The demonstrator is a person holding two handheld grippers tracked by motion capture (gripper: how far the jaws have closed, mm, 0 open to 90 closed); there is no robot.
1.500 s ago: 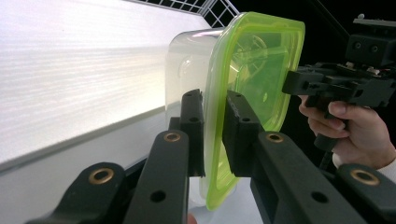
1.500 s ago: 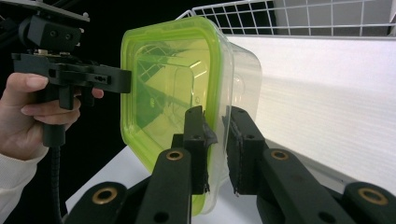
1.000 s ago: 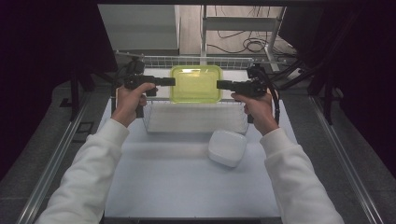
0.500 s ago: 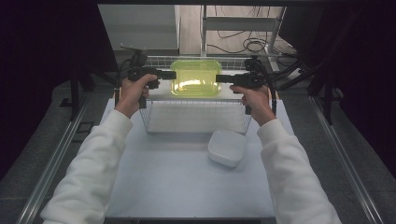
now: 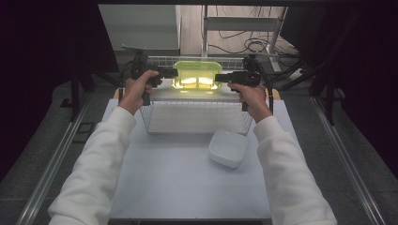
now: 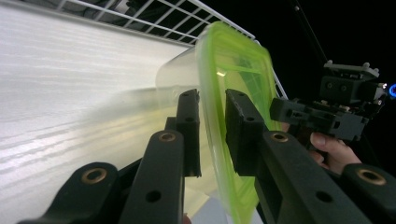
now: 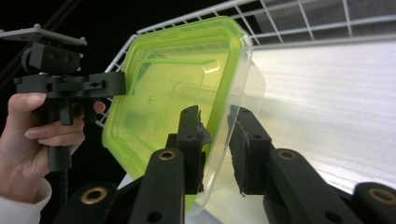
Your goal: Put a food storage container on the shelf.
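Grippers, left [image 5: 174, 73] and right [image 5: 222, 78], each clamp an opposite rim of the yellow-green lidded clear plastic container [image 5: 197, 75], held above the white wire basket [image 5: 196, 117]

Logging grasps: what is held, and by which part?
Both grippers, left and right, clamp the clear plastic container with yellow-green lid by its rim, at opposite ends.

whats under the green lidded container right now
The wire rack with its white ribbed surface lies beneath the container, held up by both grippers. Whether it touches the rack cannot be told.
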